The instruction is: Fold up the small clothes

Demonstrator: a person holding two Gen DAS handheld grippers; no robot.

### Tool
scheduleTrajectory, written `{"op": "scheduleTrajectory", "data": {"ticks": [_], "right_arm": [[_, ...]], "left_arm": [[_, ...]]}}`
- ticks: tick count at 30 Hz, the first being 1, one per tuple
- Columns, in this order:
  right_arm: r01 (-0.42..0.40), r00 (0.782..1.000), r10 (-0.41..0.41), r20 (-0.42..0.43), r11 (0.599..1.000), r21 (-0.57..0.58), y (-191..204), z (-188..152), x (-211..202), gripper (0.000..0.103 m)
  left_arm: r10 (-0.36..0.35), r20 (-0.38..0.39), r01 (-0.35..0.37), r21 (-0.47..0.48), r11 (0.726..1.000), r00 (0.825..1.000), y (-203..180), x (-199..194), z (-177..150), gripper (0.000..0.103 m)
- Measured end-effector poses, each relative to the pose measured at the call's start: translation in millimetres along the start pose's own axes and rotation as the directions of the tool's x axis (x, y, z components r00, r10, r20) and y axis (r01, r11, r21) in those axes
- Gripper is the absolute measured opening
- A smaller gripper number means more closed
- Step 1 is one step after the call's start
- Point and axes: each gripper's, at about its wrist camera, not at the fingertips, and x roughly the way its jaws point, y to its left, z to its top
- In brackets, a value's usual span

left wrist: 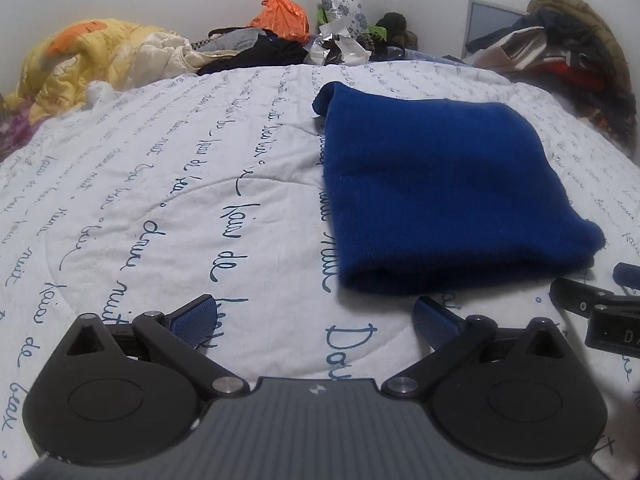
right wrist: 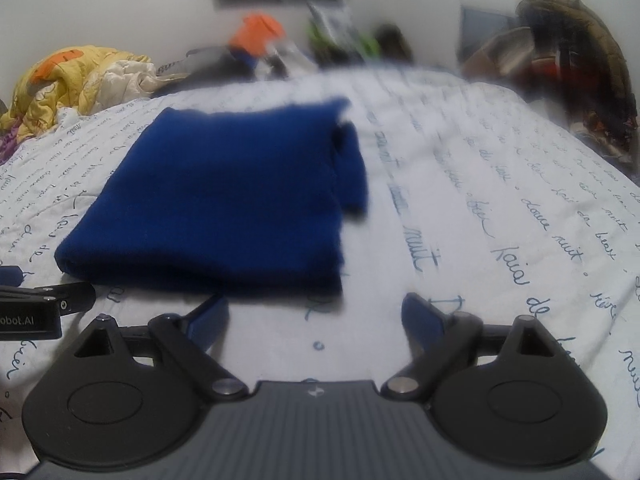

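A blue knitted garment [left wrist: 448,188] lies folded into a thick, roughly square bundle on the bed [left wrist: 168,184], resting on a white quilt printed with lines of blue handwriting. One corner of the bundle sticks out at its far end, and its near edge is a rounded fold.

The left tool [left wrist: 316,320] hangs just short of that near edge, toward the garment's left corner, with its blue-padded fingers [left wrist: 196,318] spread wide and nothing between them. The right tool [right wrist: 316,316] sits beside it, close to the garment's near right corner, its fingers spread wide too and empty; only bare quilt shows in the gap. Neither tool touches the cloth. Each one pokes into the edge of the other's view.

At the far side of the bed is a heap of clutter: a yellow quilt [left wrist: 80,60] on the left, an orange bag [left wrist: 282,16] in the middle, and piled coats [left wrist: 576,52] on the right.
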Motion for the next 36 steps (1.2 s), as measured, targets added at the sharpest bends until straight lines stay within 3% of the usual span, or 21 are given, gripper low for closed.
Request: {"op": "scheduleTrajectory", "data": {"ticks": [13, 36], "right_arm": [[0.012, 1.0, -0.012, -0.008, 1.0, -0.017, 2.8, -1.1, 1.7, 0.103], [0.011, 1.0, -0.011, -0.007, 1.0, -0.015, 2.5, -1.8, 2.3, 0.103]], "left_arm": [[0.001, 0.02, 0.0, -0.008, 1.0, 1.0, -1.0, -0.1, -3.2, 0.103], [-0.004, 0.009, 0.004, -0.002, 1.0, 1.0, -1.7, -0.8, -0.9, 0.103]]}}
